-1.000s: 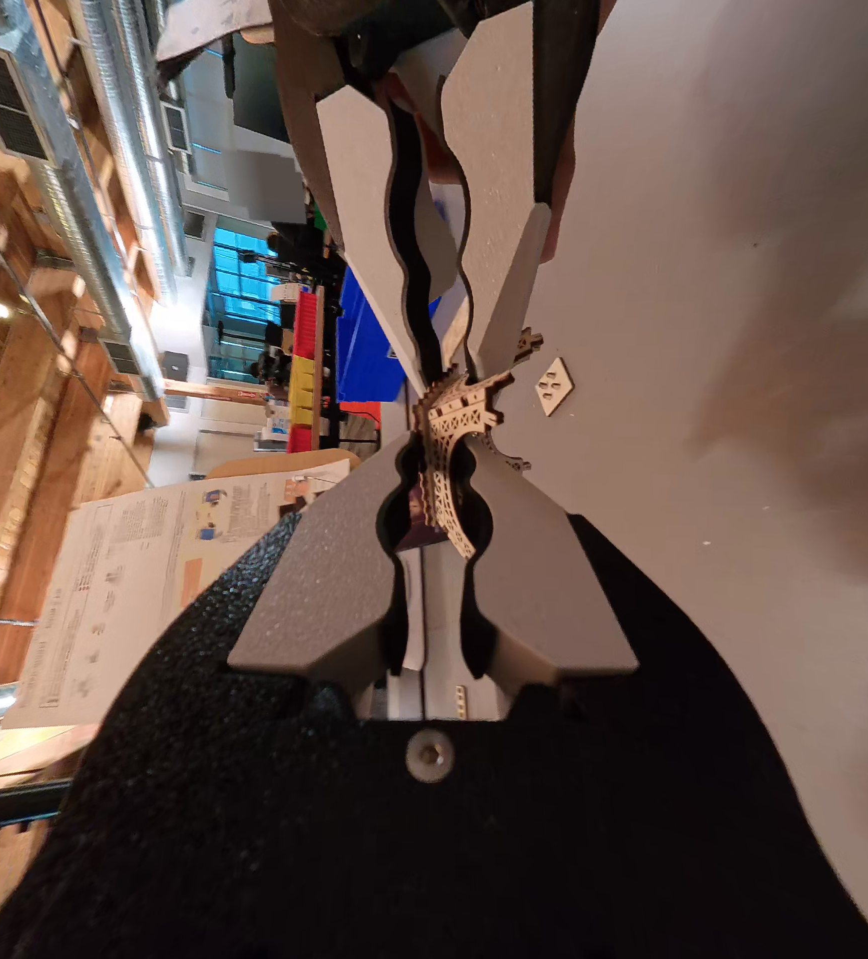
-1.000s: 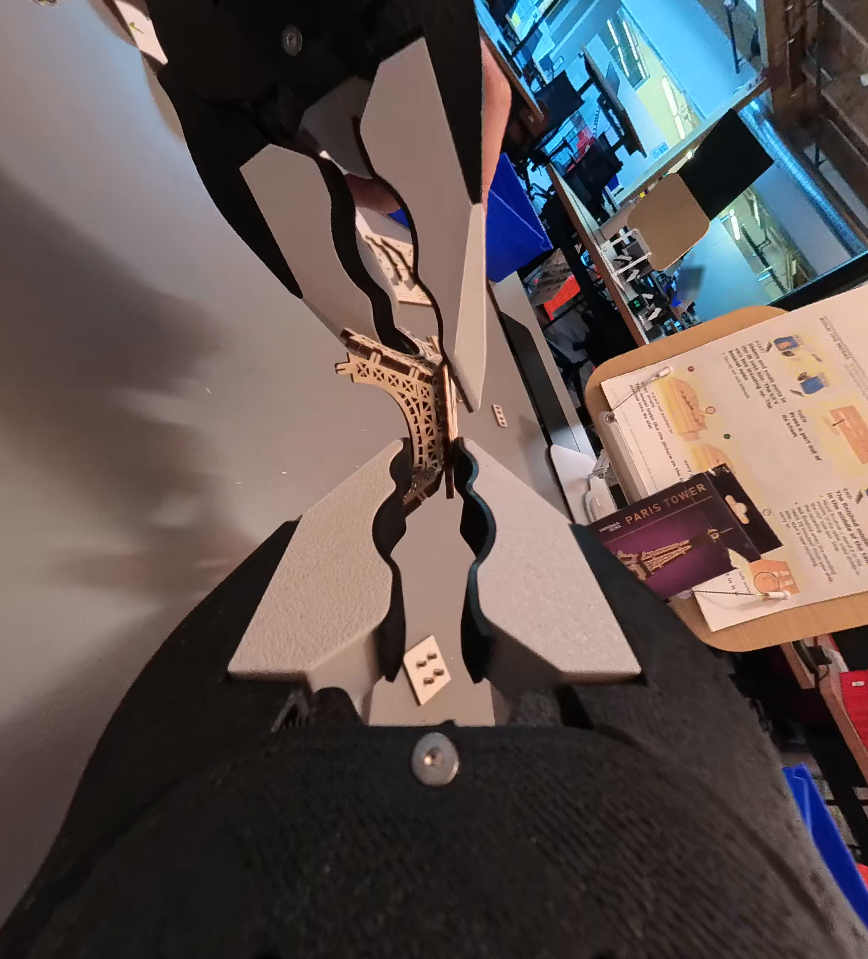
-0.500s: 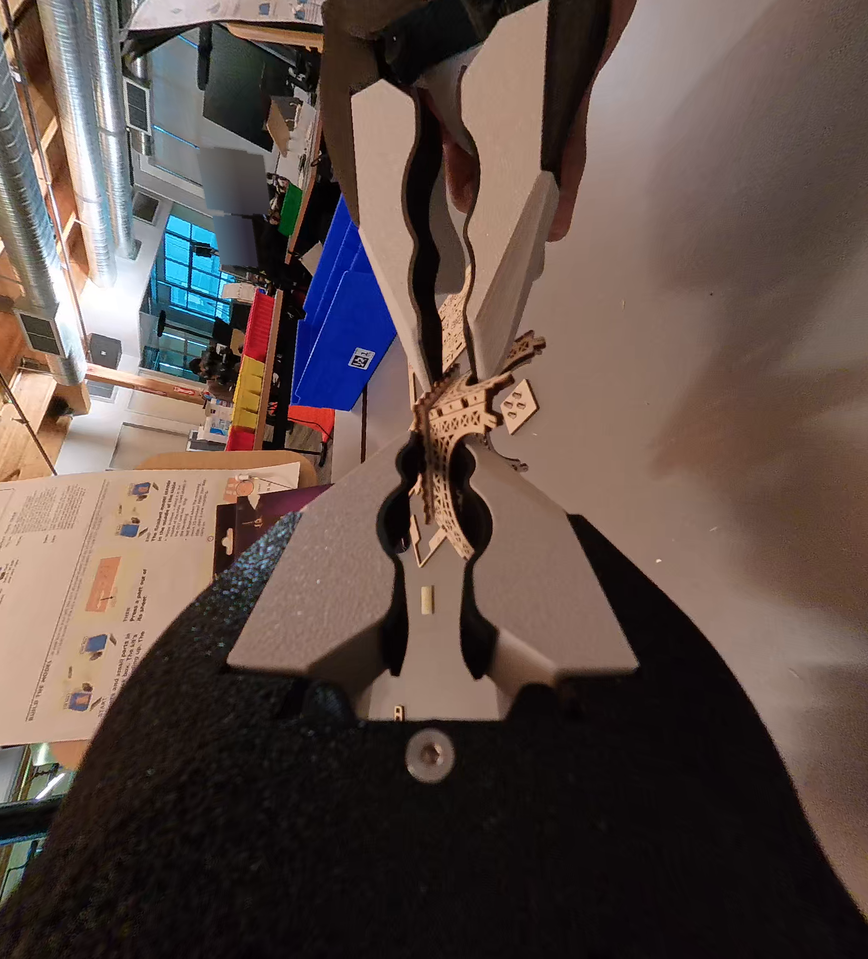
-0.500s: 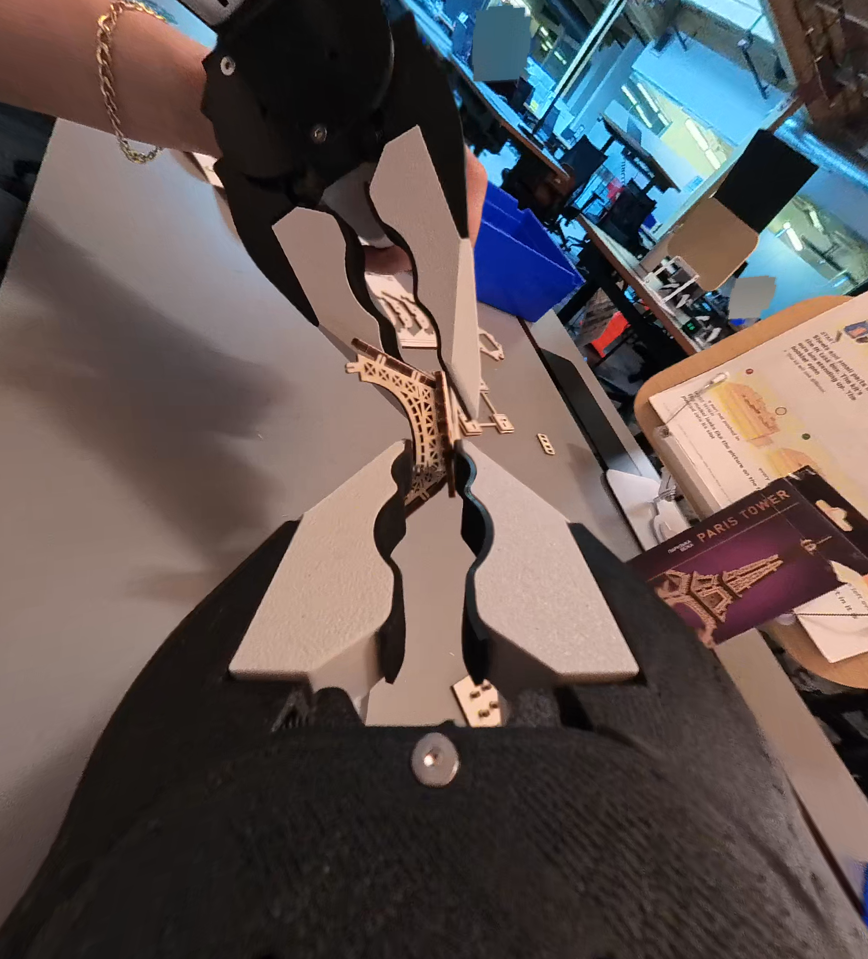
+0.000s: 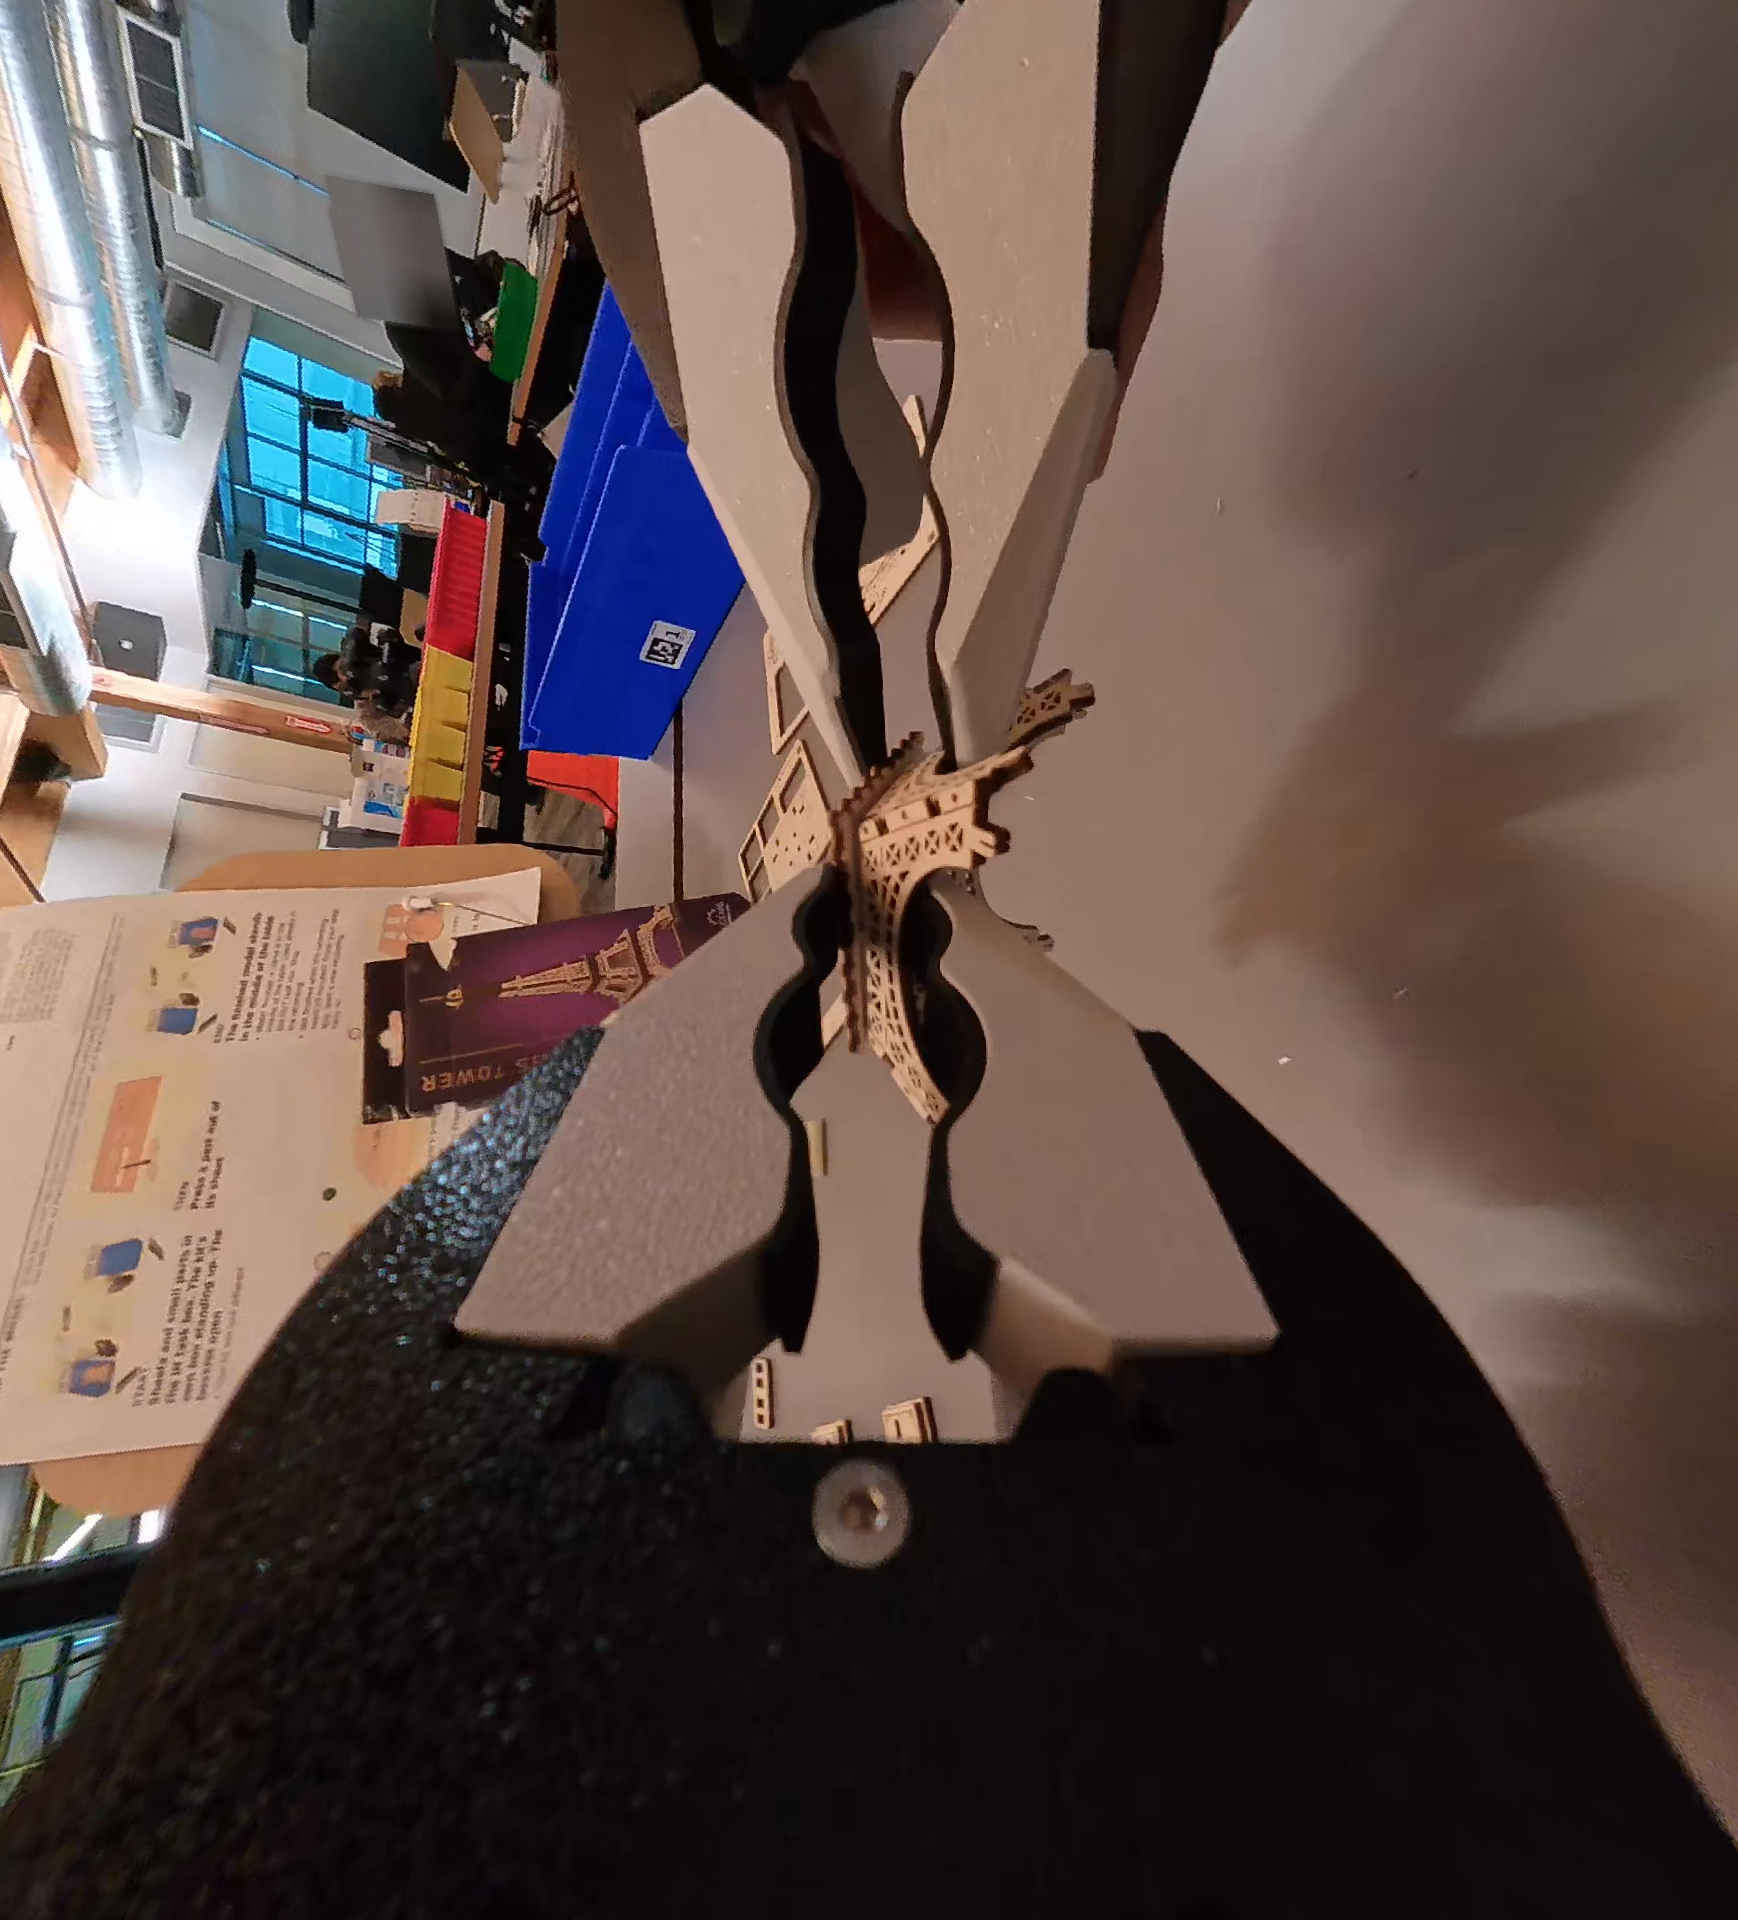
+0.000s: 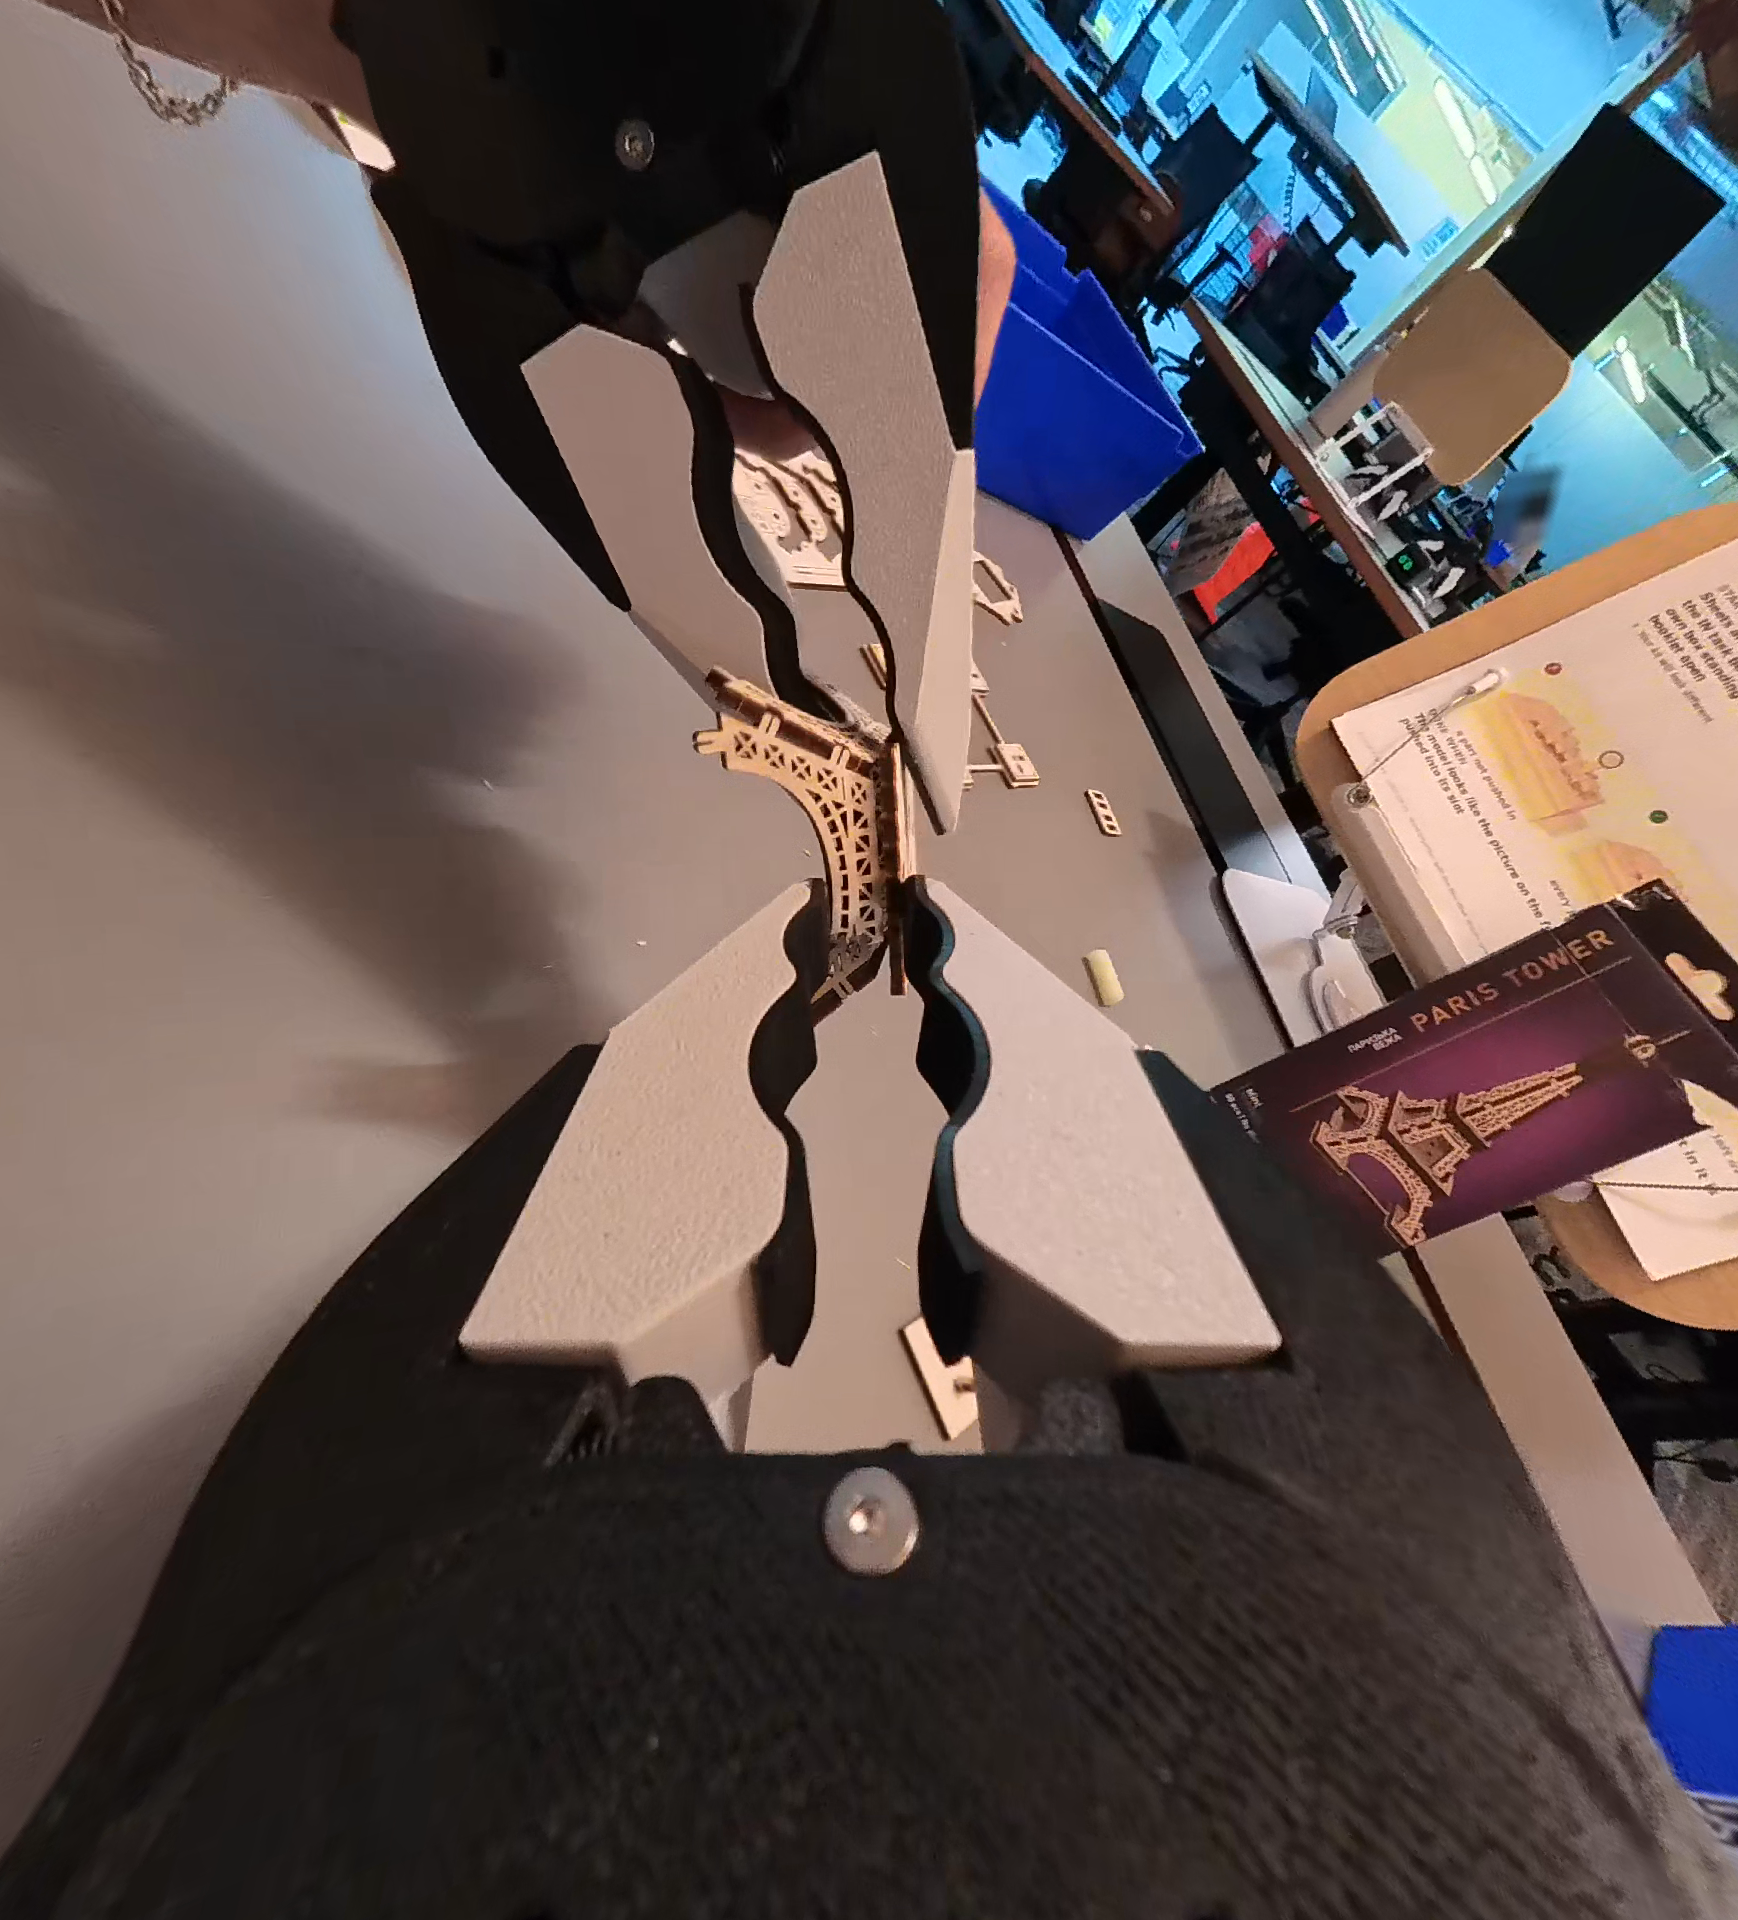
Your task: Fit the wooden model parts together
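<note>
The left claw (image 5: pixel 880 914) and right claw (image 6: pixel 870 899), tip to tip, each pinch one pale laser-cut lattice tower panel (image 5: pixel 922 831) above the grey tabletop (image 5: pixel 1467 520). The joining step looks underway; next, I judge, press tabs squarely into slots.

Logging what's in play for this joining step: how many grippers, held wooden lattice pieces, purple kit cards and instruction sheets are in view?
Grippers: 2 (left gripper, right gripper)
Held lattice pieces: 2
Purple kit card: 1
Instruction sheet: 1
Total: 6
</note>
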Available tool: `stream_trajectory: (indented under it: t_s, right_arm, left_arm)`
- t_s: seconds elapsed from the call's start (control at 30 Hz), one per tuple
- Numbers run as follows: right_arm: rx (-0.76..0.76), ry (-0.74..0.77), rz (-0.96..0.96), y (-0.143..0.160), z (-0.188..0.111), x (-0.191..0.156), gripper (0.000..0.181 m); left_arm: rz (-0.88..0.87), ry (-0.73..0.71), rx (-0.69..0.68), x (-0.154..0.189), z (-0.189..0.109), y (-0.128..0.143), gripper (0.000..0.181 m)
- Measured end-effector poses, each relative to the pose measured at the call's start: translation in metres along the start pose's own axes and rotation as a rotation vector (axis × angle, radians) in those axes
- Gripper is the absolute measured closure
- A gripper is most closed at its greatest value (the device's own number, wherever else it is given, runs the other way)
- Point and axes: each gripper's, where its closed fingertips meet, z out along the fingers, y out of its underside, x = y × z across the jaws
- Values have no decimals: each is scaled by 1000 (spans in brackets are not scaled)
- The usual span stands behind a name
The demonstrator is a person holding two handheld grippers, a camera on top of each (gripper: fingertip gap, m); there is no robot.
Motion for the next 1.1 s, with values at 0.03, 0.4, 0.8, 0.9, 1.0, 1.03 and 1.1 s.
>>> stream_trajectory:
  t_s: [0.03,0.4,0.8,0.9,1.0,1.03,1.1]
  right_arm:
    - [-1,-6,8,1,1,-1,169]
    - [74,-26,150,1,-5,6,159]
    - [353,-143,718,18,-22,26,124]
    - [366,-183,871,24,-11,26,128]
    - [471,-263,989,15,-19,29,134]
    - [511,-286,1044,13,-23,32,134]
    - [564,-326,1144,10,-27,36,136]
  left_arm:
    - [-8,5,-1,1,0,1,171]
    - [-314,65,12,-2,3,7,171]
    - [-1396,385,179,-5,5,2,170]
    - [-1559,430,281,-6,4,-4,170]
    - [-1637,433,337,-5,4,-4,170]
    - [-1664,441,362,-5,3,-5,170]
    - [-1723,443,413,-8,2,-5,171]
